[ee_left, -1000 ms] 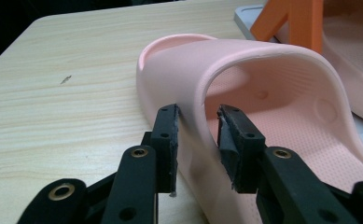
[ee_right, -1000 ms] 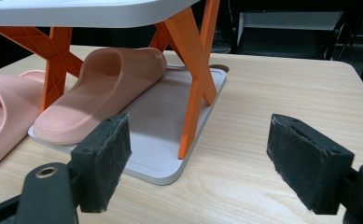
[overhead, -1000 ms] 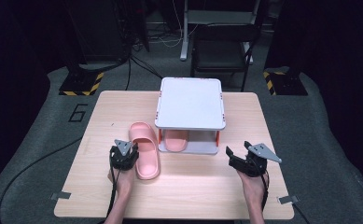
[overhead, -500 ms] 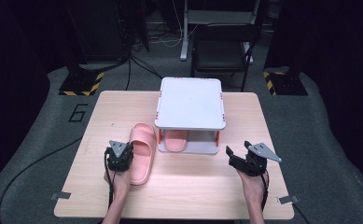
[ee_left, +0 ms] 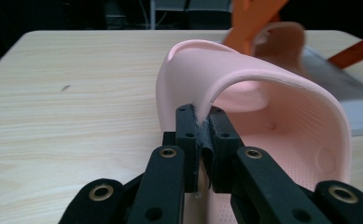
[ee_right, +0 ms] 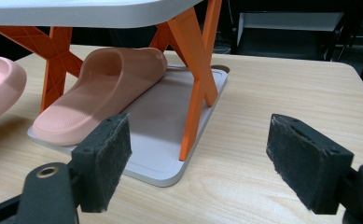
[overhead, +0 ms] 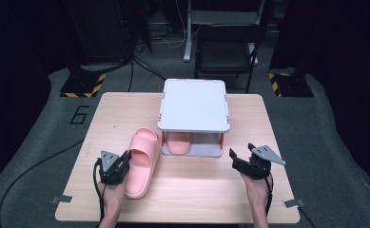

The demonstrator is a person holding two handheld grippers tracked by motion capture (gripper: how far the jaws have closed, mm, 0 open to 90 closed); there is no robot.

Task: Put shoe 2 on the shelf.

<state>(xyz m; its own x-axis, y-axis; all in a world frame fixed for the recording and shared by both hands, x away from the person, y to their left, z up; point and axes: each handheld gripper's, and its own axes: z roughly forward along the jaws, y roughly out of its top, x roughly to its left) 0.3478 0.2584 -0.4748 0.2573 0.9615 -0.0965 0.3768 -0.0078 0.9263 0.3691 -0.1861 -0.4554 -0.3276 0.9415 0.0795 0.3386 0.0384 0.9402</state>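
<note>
I have my left tool (overhead: 121, 164) clamped tight on the strap edge of the pink slipper (overhead: 142, 159); in the left gripper view the two pads (ee_left: 187, 130) pinch the thin rim of the strap with nothing else between them. The jaws have just been closing and now grip the strap. Taking the small white rack (overhead: 194, 104) as my landmark, this slipper lies on the wooden worktop (overhead: 197, 190) just to the left of the rack's front corner, its toe pointing towards the rack and its heel towards me. The toe end sits close beside the rack's orange leg (overhead: 163, 138) without clearly touching it; I cannot tell whether the sole is fully flat on the wood.

A second slipper (ee_right: 100, 91) of the same colour sits under the rack's top shelf, on the grey base plate (ee_right: 170, 144), between the orange legs, sole down and toe towards my side.

My right tool (overhead: 242, 164) hovers to the right of the rack's front edge, near its base plate. Its jaws stand wide apart and hold nothing; in the right gripper view the two foam pads (ee_right: 107, 158) frame bare wood and the base plate's corner.

Beyond the rack a dark chair (overhead: 225, 54) stands on the grey floor.
</note>
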